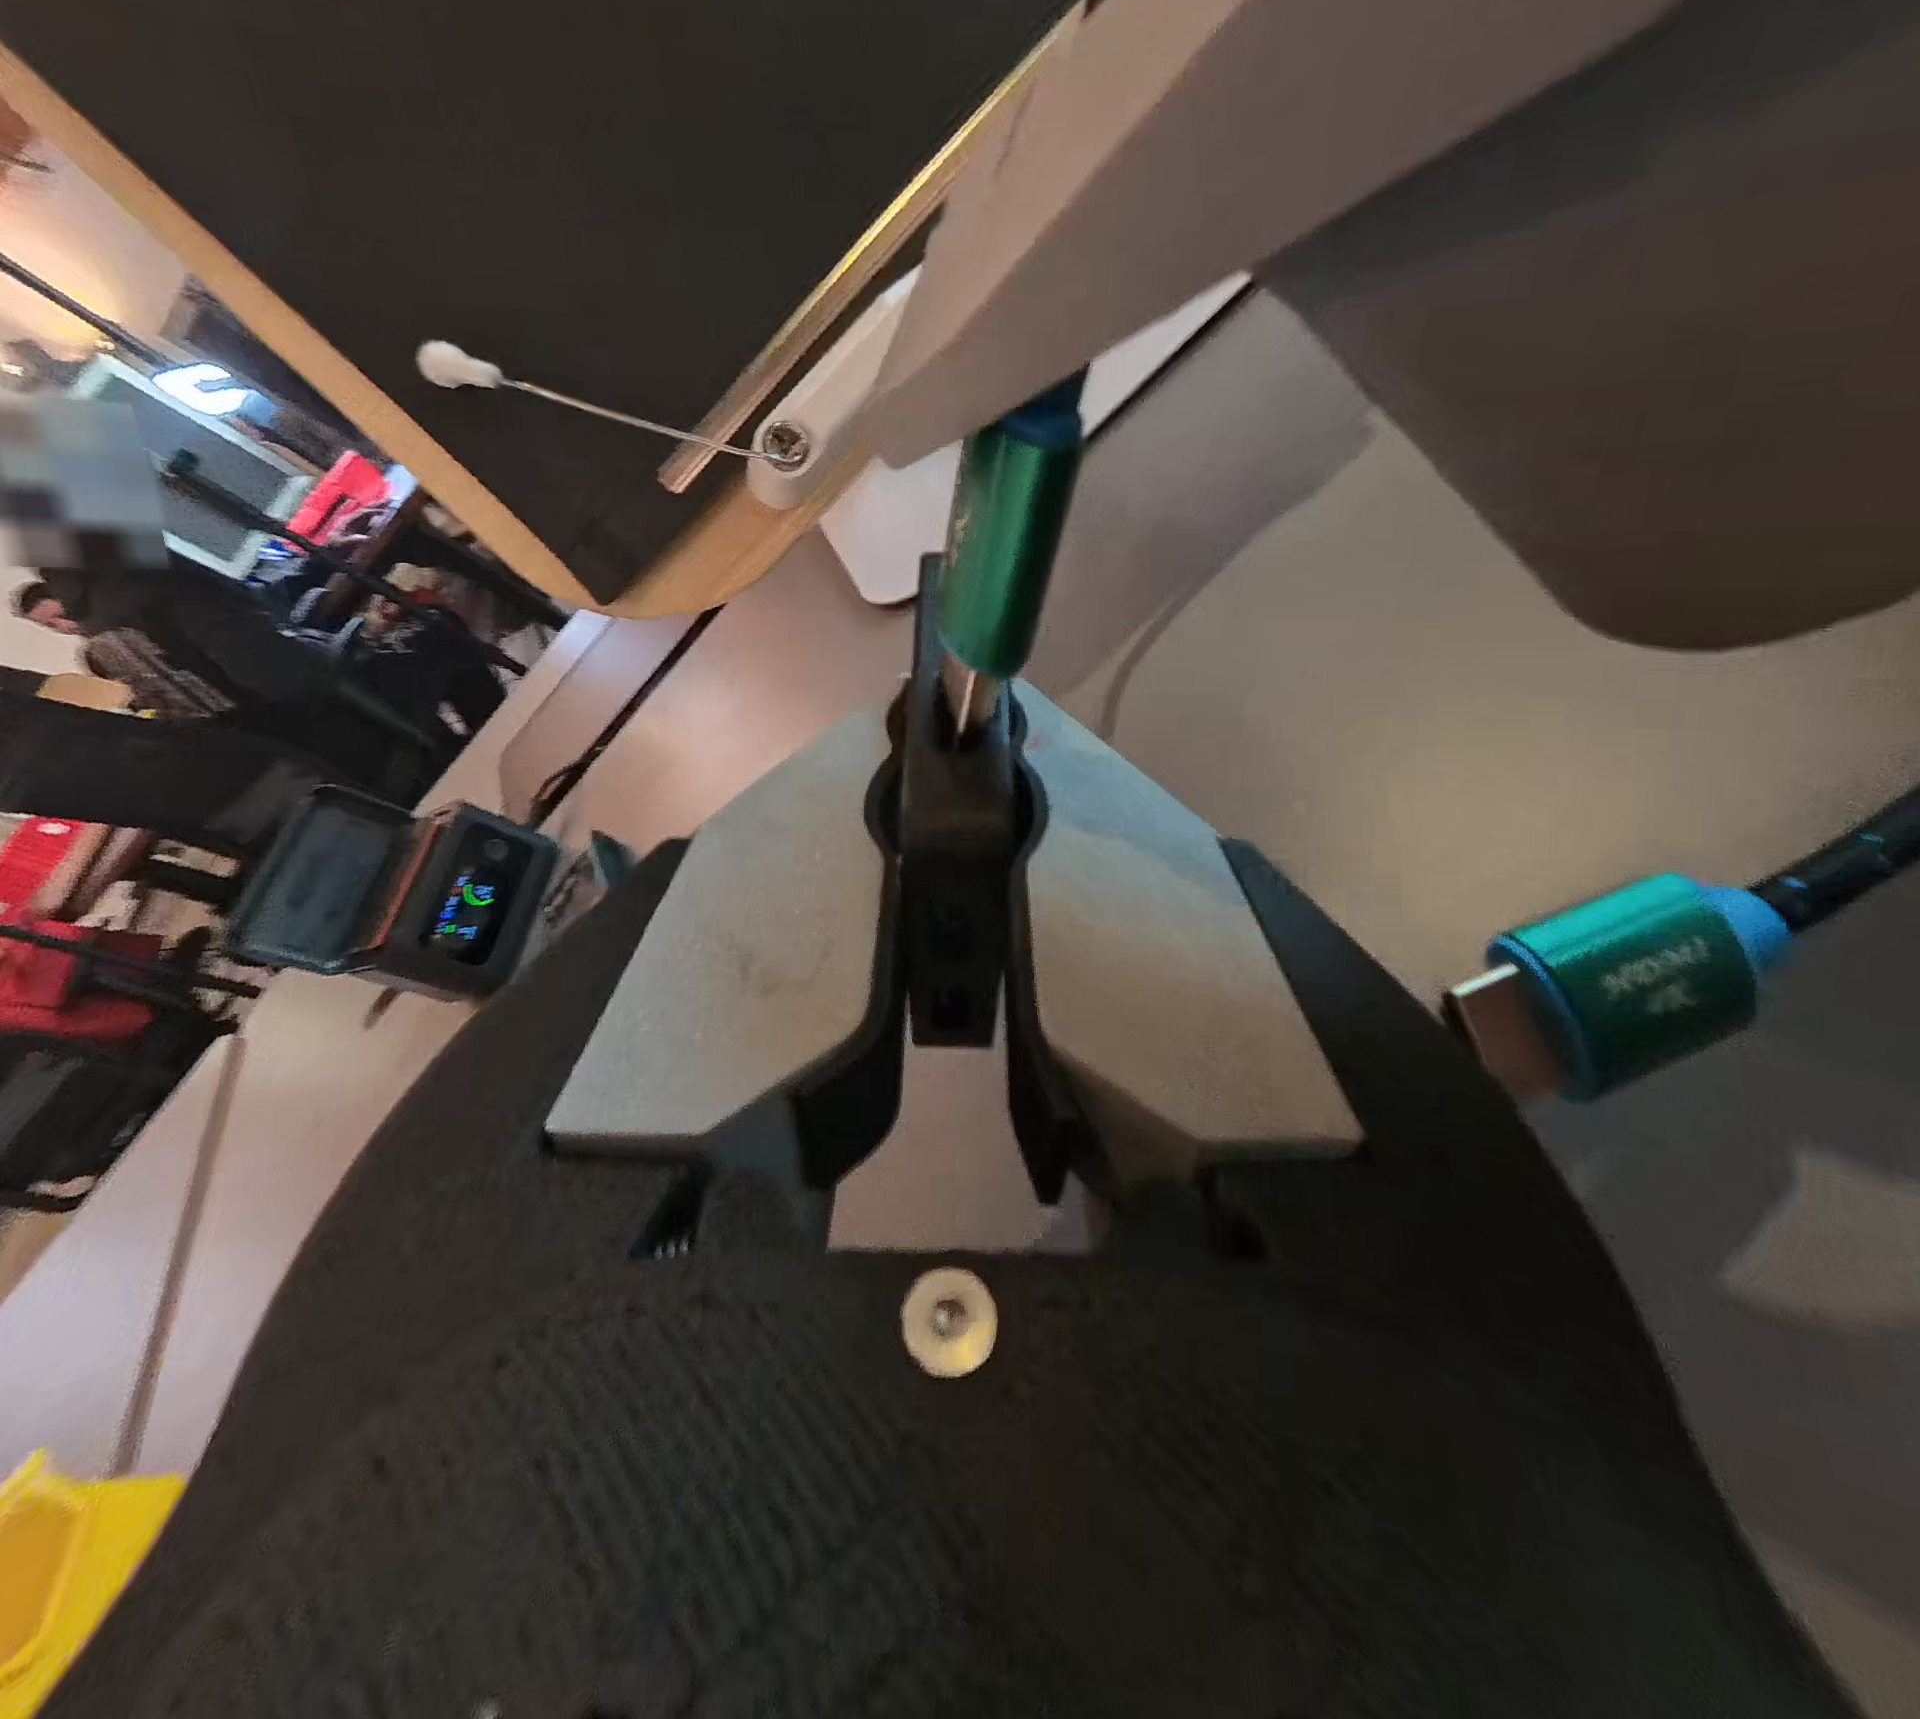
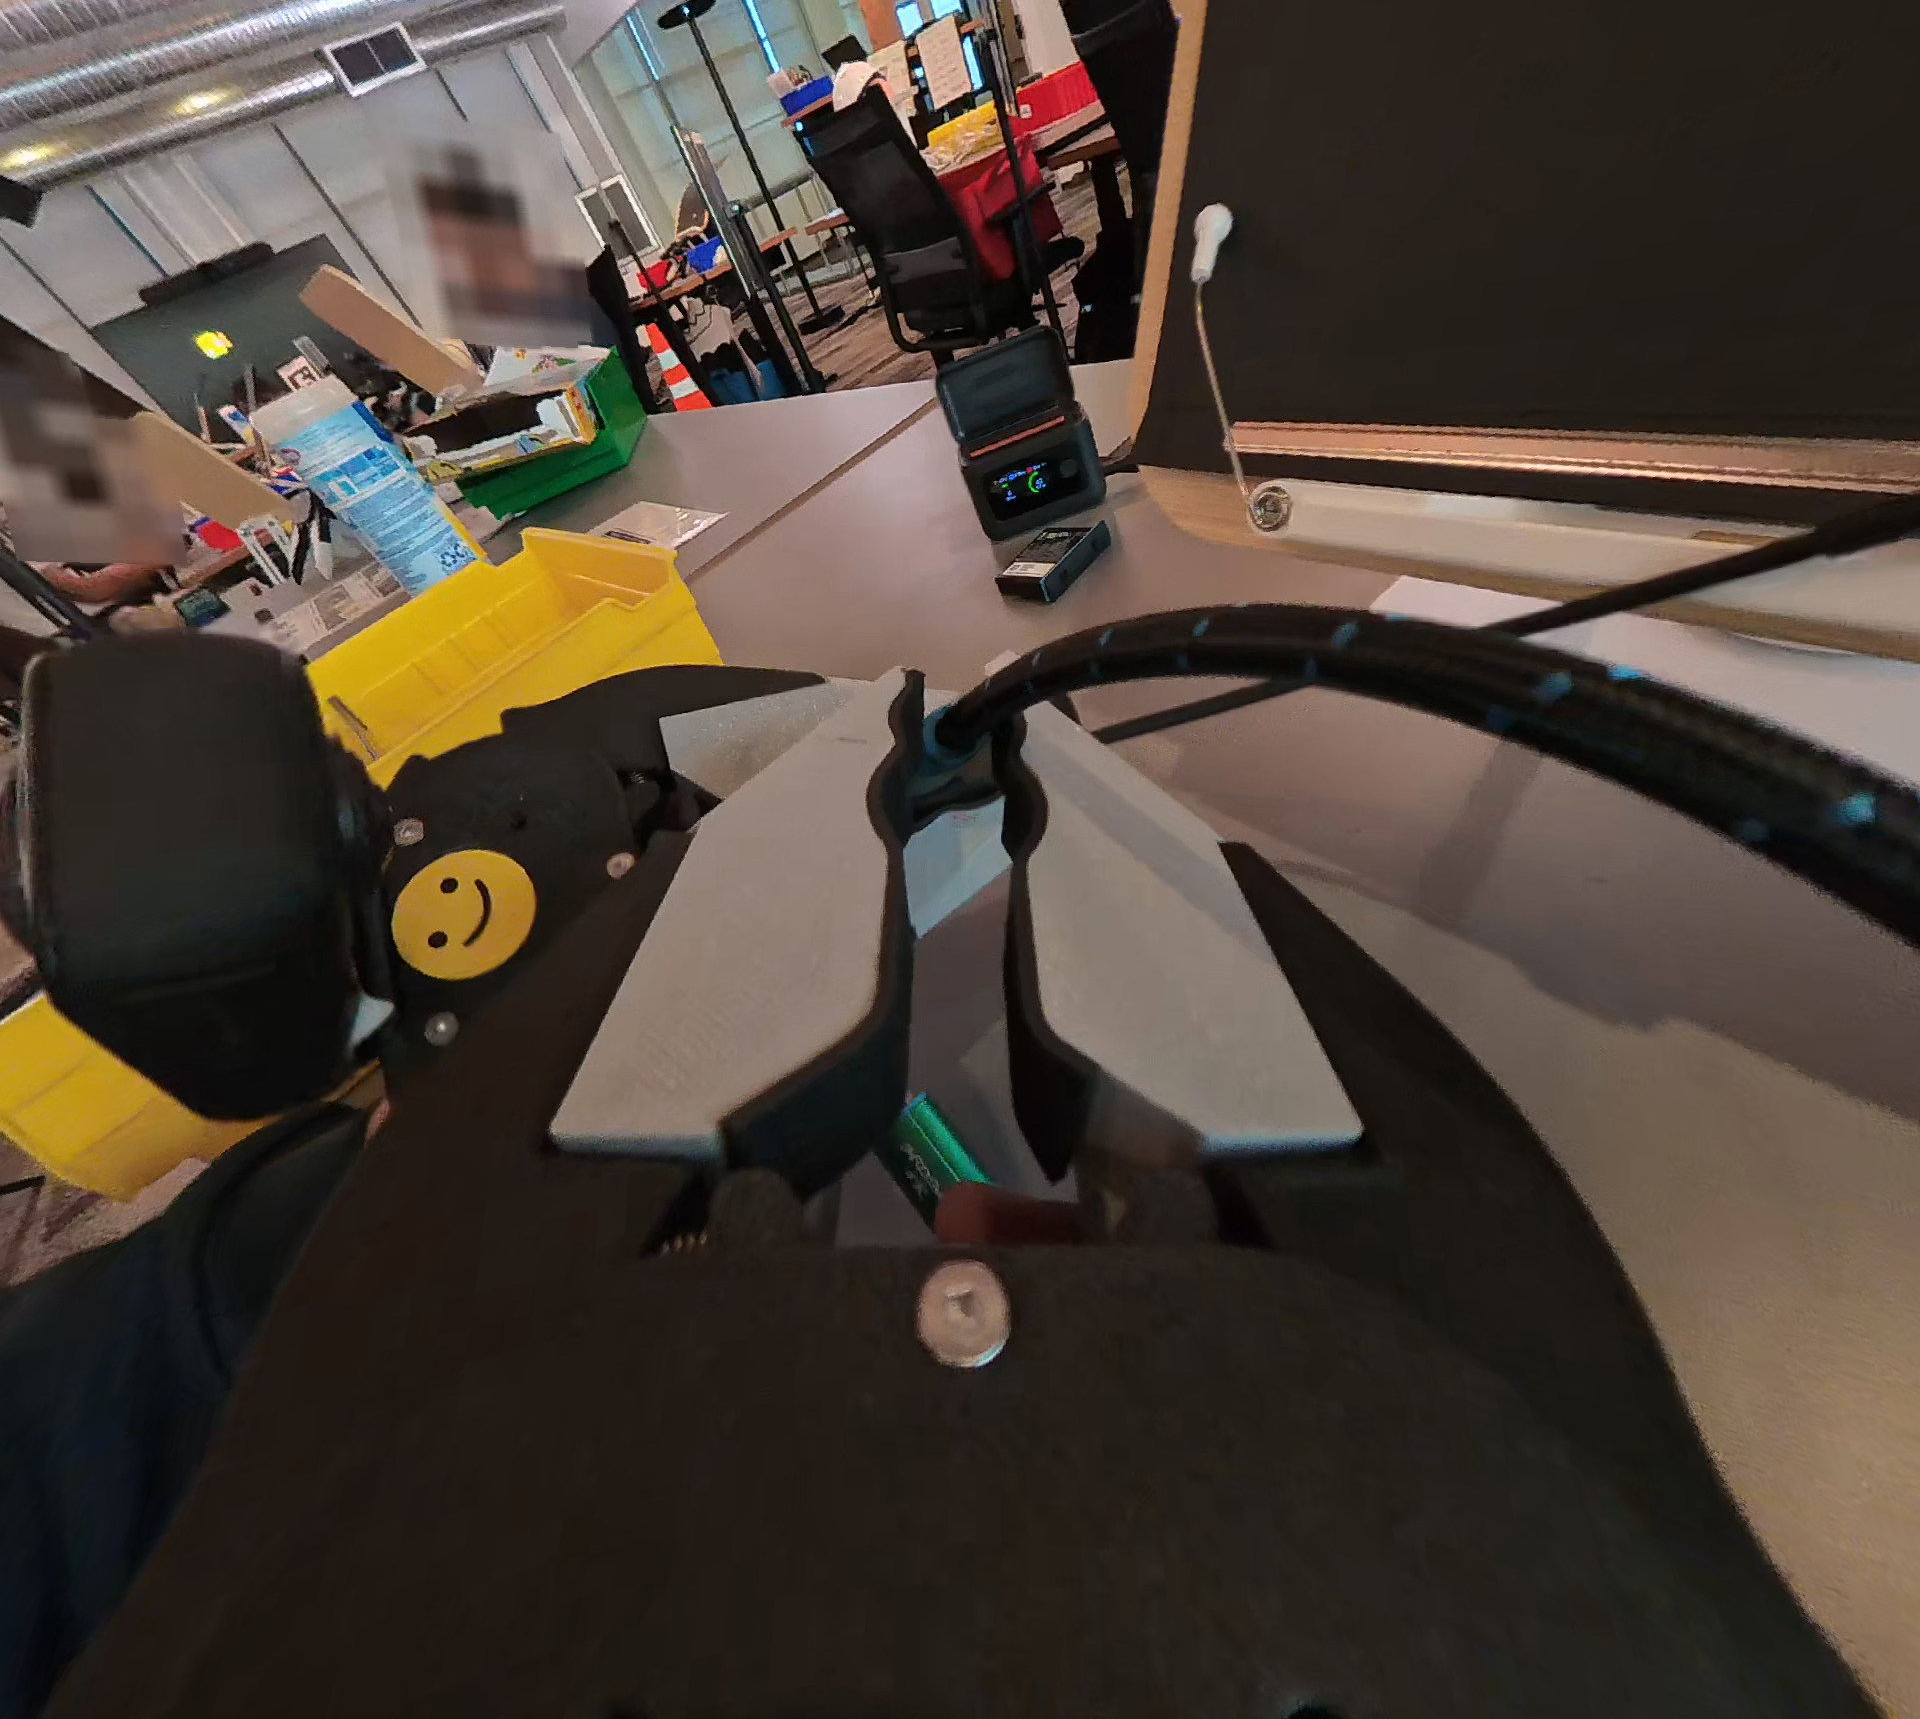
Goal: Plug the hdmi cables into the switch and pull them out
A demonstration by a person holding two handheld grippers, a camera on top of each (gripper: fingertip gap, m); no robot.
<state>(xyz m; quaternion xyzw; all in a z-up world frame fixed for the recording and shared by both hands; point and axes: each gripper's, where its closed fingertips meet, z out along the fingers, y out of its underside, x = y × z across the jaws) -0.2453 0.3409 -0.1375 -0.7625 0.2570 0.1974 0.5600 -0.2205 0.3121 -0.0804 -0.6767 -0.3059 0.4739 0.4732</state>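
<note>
In the left wrist view my left gripper [image 1: 956,796] is shut on a small black hdmi switch [image 1: 951,848], which it holds upright between its pads. A green hdmi plug [image 1: 1003,557] comes down onto the switch's top end, and a little of its silver tip still shows. A pale finger [image 1: 1247,163] of my right gripper reaches in from the upper right over that plug. In the right wrist view my right gripper [image 2: 956,744] is shut on the braided black cable [image 2: 1455,661] at the plug's collar. The green plug body [image 2: 935,1150] shows below, between the fingers.
A second teal hdmi plug [image 1: 1621,994] with its braided cable hangs free at the right. A dark panel with a wooden edge [image 2: 1558,111] stands close behind. A small screen device [image 2: 1023,474], a black box [image 2: 1055,563] and a yellow bin [image 2: 520,620] sit on the grey table [image 2: 831,547]. Left tips to right tips: about 7 cm.
</note>
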